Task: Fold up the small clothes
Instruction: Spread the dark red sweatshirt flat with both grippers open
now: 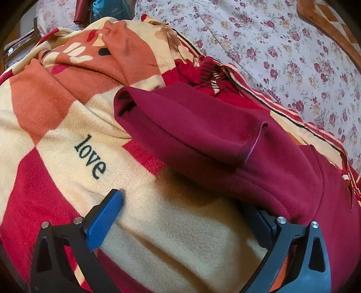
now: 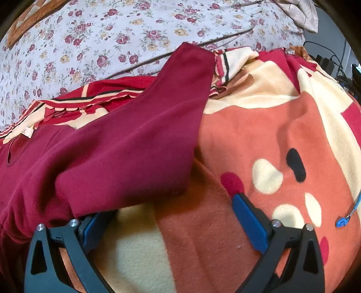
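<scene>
A maroon long-sleeved top (image 1: 237,144) lies spread on a fleece blanket (image 1: 158,236) patterned in cream, orange and red. One sleeve (image 1: 158,108) reaches toward the upper left, its cuff gaping. My left gripper (image 1: 185,202) is open just over the blanket. Its left finger (image 1: 106,218) is in plain sight, and its right finger (image 1: 264,223) is tucked under the top's edge. In the right wrist view the top (image 2: 101,162) fills the left side, with the other sleeve (image 2: 191,74) running up and away. My right gripper (image 2: 173,207) is open too. Its left finger (image 2: 94,227) sits beneath the hem and its right finger (image 2: 246,216) rests over the blanket (image 2: 259,135).
A floral sheet (image 1: 282,49) (image 2: 101,33) covers the bed beyond the blanket. A brown patterned quilt corner (image 1: 322,20) lies at the far edge. A blue cord (image 2: 347,216) hangs at the right, and dark cables and boxes (image 2: 331,63) stand past the bed's right side.
</scene>
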`<state>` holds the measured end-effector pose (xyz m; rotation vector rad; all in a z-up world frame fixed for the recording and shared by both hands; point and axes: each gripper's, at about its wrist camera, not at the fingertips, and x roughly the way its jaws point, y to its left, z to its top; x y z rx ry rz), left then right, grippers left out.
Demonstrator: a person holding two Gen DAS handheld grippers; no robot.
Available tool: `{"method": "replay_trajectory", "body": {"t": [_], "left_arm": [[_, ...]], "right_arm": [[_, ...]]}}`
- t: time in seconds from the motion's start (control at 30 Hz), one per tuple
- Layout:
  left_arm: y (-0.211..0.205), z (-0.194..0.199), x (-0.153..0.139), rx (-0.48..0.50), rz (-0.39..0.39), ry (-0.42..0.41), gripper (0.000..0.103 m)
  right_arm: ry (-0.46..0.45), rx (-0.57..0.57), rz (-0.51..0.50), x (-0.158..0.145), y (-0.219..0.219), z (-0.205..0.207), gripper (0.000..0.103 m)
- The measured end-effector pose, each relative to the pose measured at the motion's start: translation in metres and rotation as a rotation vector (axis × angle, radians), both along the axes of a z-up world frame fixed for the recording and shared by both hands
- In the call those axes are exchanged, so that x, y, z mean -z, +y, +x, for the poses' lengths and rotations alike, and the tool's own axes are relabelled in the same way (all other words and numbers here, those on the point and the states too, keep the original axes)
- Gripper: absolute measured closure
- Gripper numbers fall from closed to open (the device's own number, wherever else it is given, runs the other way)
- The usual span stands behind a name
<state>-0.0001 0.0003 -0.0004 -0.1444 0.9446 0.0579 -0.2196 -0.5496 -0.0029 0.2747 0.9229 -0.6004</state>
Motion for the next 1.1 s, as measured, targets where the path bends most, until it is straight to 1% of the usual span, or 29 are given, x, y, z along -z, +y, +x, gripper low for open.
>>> {"method": "replay_trajectory", "body": {"t": [0.1,0.17,0.23,0.27,0.3,0.37,0.4,0.43,0.47,0.57,0.6,0.7,0.77,0.87,0.97,1.1], "left_arm": [[0.000,-0.002,0.000,0.017,0.015,0.012,0.016],[-0.001,-0.004,-0.003,0.059,0.028,0.025,0.016],[0.001,-0.007,-0.004,0.093,0.031,0.043,0.016],[0.003,-0.008,-0.006,0.112,0.030,0.055,0.017],[-0.004,-0.012,-0.006,0.126,0.047,0.063,0.018],[-0.008,-0.018,-0.011,0.143,0.063,0.081,0.023],[-0.008,-0.021,-0.014,0.145,0.066,0.087,0.028],[-0.009,-0.026,-0.018,0.148,0.070,0.089,0.031],[-0.010,-0.033,-0.022,0.154,0.075,0.084,0.032],[-0.017,-0.046,-0.037,0.189,0.090,0.046,0.033],[-0.020,-0.053,-0.046,0.204,0.100,0.020,0.033],[-0.027,-0.066,-0.063,0.240,0.082,-0.022,0.033],[-0.033,-0.073,-0.075,0.272,0.055,-0.040,0.033],[-0.045,-0.080,-0.088,0.310,0.048,-0.062,0.033],[-0.059,-0.090,-0.095,0.348,0.057,-0.093,0.033],[-0.082,-0.100,-0.101,0.380,0.055,-0.101,0.033]], "right_arm": [[0.004,0.000,-0.003,0.000,0.001,0.001,0.000],[-0.003,-0.001,0.007,0.000,-0.002,-0.001,0.000],[0.023,0.005,-0.007,0.000,0.001,0.004,0.000],[0.023,0.006,-0.003,-0.001,0.002,0.005,0.000],[0.033,0.003,0.017,-0.002,-0.001,0.005,0.000],[0.087,-0.012,0.064,-0.004,-0.007,0.009,0.000],[0.114,-0.035,0.077,-0.005,-0.007,0.011,0.000],[0.129,-0.067,0.097,-0.007,-0.009,0.013,0.000],[0.129,-0.078,0.114,-0.007,-0.009,0.011,0.000],[0.068,-0.031,0.164,-0.016,-0.006,-0.009,0.001],[0.024,-0.015,0.183,-0.024,-0.002,-0.019,0.002],[-0.069,0.001,0.205,-0.045,0.009,-0.042,0.002],[-0.110,-0.010,0.190,-0.063,0.019,-0.054,0.002],[-0.148,-0.052,0.140,-0.094,0.041,-0.072,0.002],[-0.138,-0.116,0.080,-0.123,0.067,-0.087,0.002],[-0.109,-0.200,0.003,-0.149,0.105,-0.099,0.002]]}}
